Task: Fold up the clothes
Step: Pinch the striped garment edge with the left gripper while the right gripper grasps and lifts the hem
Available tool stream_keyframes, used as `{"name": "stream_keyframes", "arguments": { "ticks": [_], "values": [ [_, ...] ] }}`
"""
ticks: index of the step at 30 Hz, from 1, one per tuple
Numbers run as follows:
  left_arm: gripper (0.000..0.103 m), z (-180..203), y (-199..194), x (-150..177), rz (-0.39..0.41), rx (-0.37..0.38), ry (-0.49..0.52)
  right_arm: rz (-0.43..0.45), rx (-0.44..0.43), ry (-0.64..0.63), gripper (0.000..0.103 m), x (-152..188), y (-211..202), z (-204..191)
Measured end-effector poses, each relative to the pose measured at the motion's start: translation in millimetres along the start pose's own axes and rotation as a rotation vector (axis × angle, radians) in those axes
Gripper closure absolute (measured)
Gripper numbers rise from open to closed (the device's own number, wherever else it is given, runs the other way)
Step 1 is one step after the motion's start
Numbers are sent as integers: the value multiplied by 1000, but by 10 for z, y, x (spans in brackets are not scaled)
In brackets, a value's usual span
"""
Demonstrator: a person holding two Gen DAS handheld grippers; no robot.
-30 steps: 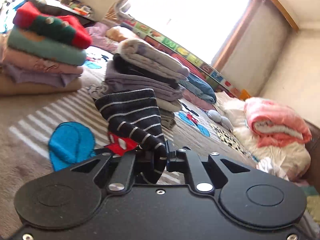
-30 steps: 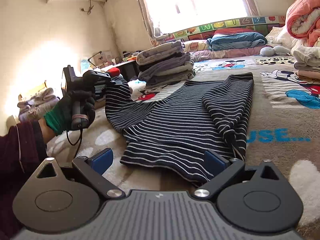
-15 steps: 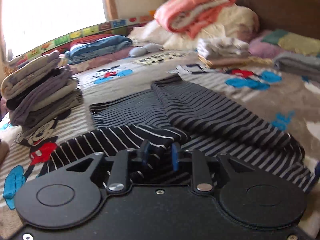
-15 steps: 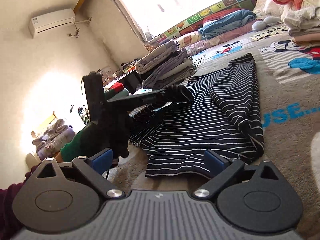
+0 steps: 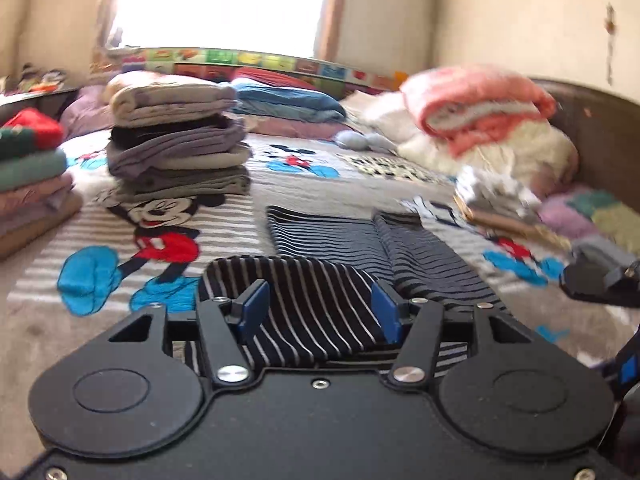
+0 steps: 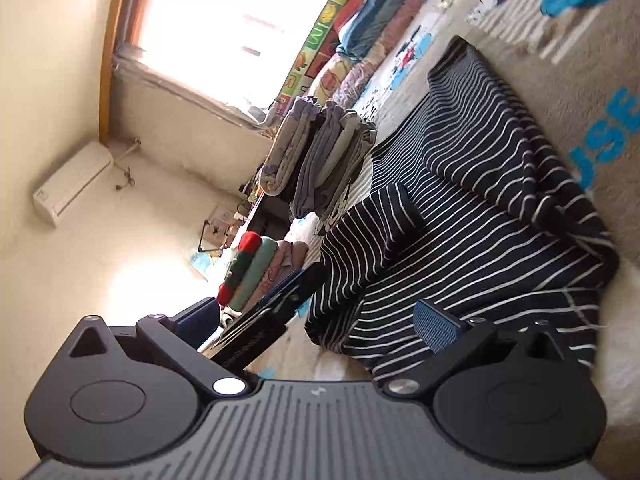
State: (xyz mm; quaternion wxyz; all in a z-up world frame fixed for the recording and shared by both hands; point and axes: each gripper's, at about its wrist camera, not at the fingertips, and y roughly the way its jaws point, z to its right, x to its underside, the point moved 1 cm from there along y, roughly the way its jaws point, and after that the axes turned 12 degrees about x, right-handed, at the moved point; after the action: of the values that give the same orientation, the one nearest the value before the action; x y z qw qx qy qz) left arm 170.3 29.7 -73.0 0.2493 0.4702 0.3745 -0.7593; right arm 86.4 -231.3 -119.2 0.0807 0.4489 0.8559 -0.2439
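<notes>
Although two stacks of folded clothes [image 5: 176,136] already stand on the bed well beyond the jaws, the striped shirt [image 5: 400,248] is only partly folded. Its right sleeve side lies turned in over the body, and its left sleeve [image 5: 304,300] has just been laid across the near end, directly between the blue pads of the left gripper [image 5: 320,312]. Those jaws are opening, the pads standing clear of the cloth on both sides, so the sleeve is released. The right gripper [image 6: 316,320] hangs with its jaws spread wide and is still widening, holding nothing; the shirt's near hem lies just ahead of its right pad. By the look of it, folding the body in half lengthwise and stacking it remain.
</notes>
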Motion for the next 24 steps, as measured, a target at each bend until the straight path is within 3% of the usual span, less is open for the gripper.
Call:
{"name": "stream_keyframes", "arguments": {
  "ticks": [3, 8, 17, 22, 24],
  "values": [
    [47, -214, -69, 15, 35, -34, -105, -2, 6, 127, 1, -66, 319, 9],
    [47, -380, -95, 60, 44, -56, -137, 6, 79, 274, 4, -149, 775, 54],
    [47, -507, -81, 38, 62, -30, -147, 28, 197, 286, 13, -296, 1339, -90],
    [47, -595, -63, 4, 70, -22, -166, 104, 261, 276, 26, -280, 1465, -101],
    [47, -624, -51, 2, 67, -19, -171, 133, 282, 245, 36, -273, 1504, -122]
  ]
}}
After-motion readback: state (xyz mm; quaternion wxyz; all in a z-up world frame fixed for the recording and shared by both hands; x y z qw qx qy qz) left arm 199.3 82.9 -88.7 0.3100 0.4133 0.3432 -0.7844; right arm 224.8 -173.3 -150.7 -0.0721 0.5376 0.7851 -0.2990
